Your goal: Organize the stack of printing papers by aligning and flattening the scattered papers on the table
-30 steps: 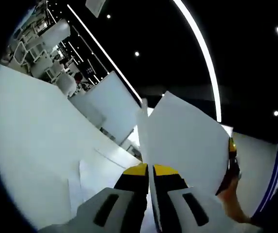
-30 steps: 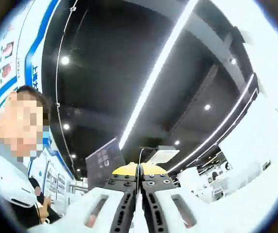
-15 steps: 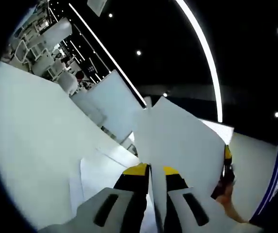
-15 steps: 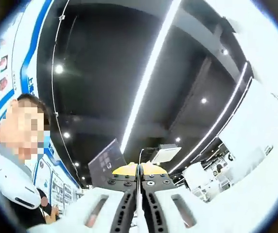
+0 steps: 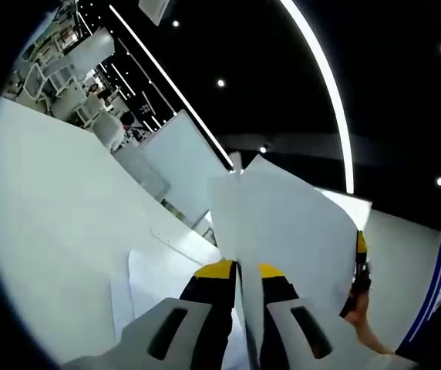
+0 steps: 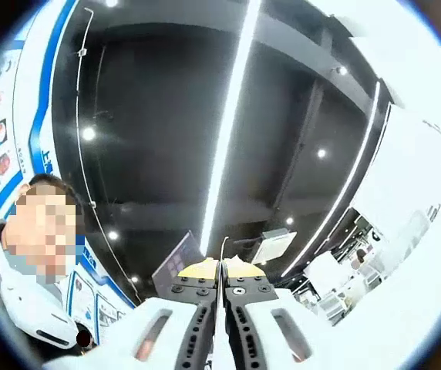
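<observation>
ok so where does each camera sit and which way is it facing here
Left gripper view: rides on the left tongs, tilted up past the white table toward the dark ceiling; they pinch the paper stack, the right tongs and a hand gripping its far edge.
Right gripper view: rides on the right tongs, pointing up at ceiling lights; a person at left.
Shared: the paper, seen edge-on here.

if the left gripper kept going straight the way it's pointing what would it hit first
The left gripper is already shut on the paper stack, which stands edge-on ahead of it. Beyond the sheets, probably only open room and dark ceiling; depth is unclear.
</observation>
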Tool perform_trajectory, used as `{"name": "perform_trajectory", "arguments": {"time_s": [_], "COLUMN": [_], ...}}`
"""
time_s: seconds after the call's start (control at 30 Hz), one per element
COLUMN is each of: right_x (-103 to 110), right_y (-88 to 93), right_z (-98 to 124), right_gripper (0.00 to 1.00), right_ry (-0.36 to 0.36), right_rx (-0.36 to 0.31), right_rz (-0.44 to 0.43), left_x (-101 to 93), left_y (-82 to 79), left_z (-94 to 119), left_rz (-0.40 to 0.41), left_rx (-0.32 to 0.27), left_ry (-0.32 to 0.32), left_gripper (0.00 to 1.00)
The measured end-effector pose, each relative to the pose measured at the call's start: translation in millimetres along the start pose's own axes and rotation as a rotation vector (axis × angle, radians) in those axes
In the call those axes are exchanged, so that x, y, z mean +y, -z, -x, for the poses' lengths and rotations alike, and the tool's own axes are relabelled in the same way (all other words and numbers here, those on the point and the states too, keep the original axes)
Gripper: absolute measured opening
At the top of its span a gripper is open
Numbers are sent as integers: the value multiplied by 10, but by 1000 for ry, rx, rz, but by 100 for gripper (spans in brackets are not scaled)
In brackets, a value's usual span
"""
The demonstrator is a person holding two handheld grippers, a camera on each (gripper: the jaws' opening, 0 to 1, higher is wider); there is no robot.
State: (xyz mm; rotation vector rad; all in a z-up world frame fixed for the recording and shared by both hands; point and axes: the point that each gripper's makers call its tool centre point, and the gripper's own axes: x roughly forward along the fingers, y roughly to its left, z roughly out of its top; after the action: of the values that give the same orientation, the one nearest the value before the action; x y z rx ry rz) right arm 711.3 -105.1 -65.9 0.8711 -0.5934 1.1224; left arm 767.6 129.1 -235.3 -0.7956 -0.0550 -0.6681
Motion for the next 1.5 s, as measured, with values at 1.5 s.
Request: {"name": "perform_trajectory", "arguments": {"time_s": [1.5], "right_x": [-355], "right_y": [97], "right_z": [-74], "right_gripper": [0], "right_ry": [149], "right_rx": [-99], "right_rz": [-407], "left_x": [217], "left_y": [401], "left_z": [-56], "left_rz": [10], "left_rx": [162], "left_ry": [-106], "left_gripper": [30]}}
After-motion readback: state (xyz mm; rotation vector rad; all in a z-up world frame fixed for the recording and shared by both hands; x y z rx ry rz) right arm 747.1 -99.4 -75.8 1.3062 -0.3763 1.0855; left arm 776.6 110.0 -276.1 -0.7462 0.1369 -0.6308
